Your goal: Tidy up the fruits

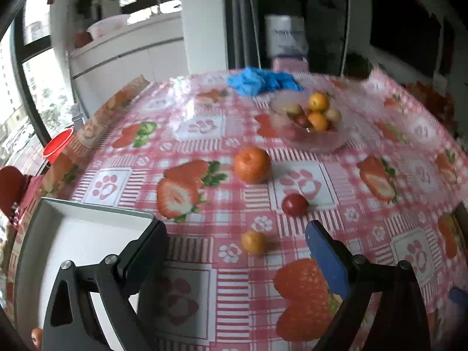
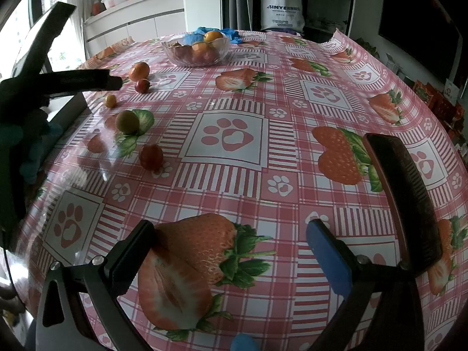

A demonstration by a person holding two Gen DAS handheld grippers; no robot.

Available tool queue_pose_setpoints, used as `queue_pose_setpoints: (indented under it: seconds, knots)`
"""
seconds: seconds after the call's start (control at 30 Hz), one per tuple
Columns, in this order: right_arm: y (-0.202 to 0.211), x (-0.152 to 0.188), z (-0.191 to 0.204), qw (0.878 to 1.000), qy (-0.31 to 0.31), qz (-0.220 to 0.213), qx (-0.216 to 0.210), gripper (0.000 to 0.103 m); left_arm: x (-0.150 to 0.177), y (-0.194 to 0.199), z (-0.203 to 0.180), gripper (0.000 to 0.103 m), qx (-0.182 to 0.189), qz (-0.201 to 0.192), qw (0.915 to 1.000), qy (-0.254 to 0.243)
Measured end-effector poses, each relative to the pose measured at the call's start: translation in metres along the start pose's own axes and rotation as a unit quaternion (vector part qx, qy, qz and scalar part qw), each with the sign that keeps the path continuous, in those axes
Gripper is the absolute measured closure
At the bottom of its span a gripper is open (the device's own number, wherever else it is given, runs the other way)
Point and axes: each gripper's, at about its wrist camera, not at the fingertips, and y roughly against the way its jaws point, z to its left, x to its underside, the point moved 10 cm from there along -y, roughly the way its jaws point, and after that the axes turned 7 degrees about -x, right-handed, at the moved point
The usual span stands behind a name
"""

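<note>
A clear glass bowl (image 1: 318, 139) holding several small fruits stands at the far side of the table; it also shows in the right wrist view (image 2: 196, 55). Loose on the cloth are an orange (image 1: 252, 165), a small red fruit (image 1: 294, 204) and a small yellow fruit (image 1: 254, 242). The right wrist view adds a green-yellow fruit (image 2: 127, 122) and a red fruit (image 2: 151, 156). My left gripper (image 1: 234, 231) is open and empty, hovering just short of the yellow fruit. My right gripper (image 2: 231, 231) is open and empty over bare cloth. The left gripper's body shows in the right wrist view (image 2: 58, 82).
A white tray (image 1: 73, 234) lies under my left gripper's left finger. Blue gloves (image 1: 260, 80) lie behind the bowl. A red cup (image 1: 57, 146) is beyond the table's left edge. A dark curved object (image 2: 406, 196) stands at the right. The table's far edge meets a dark doorway.
</note>
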Motion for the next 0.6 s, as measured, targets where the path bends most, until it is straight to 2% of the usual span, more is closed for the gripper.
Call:
queue_pose_setpoints:
  seconds: [0.33,0.4,0.43,0.5,0.53,0.57,0.6]
  knots:
    - [0.0,0.0,0.0,1.0,0.0,0.0,0.001,0.0,0.011,-0.024,-0.004,0.007,-0.02,0.037,0.999,-0.01]
    - [0.0,0.0,0.0,1.0,0.0,0.0,0.001,0.0,0.015,-0.03,-0.001,0.019,-0.024,0.05,0.9984,-0.007]
    - [0.0,0.0,0.0,1.0,0.0,0.0,0.001,0.0,0.016,-0.031,-0.001,0.026,-0.015,0.055,0.9984,-0.002]
    - [0.0,0.0,0.0,1.0,0.0,0.0,0.001,0.0,0.016,-0.031,-0.002,0.033,0.002,0.063,0.9979,0.01]
    - [0.0,0.0,0.0,1.0,0.0,0.0,0.001,0.0,0.015,-0.031,-0.003,0.041,0.003,0.063,0.998,0.007]
    - [0.0,0.0,0.0,1.0,0.0,0.0,0.001,0.0,0.014,-0.029,-0.006,0.055,0.007,0.061,0.9981,0.001]
    - [0.0,0.0,0.0,1.0,0.0,0.0,0.001,0.0,0.014,-0.028,-0.011,0.061,0.02,0.064,0.9978,-0.003]
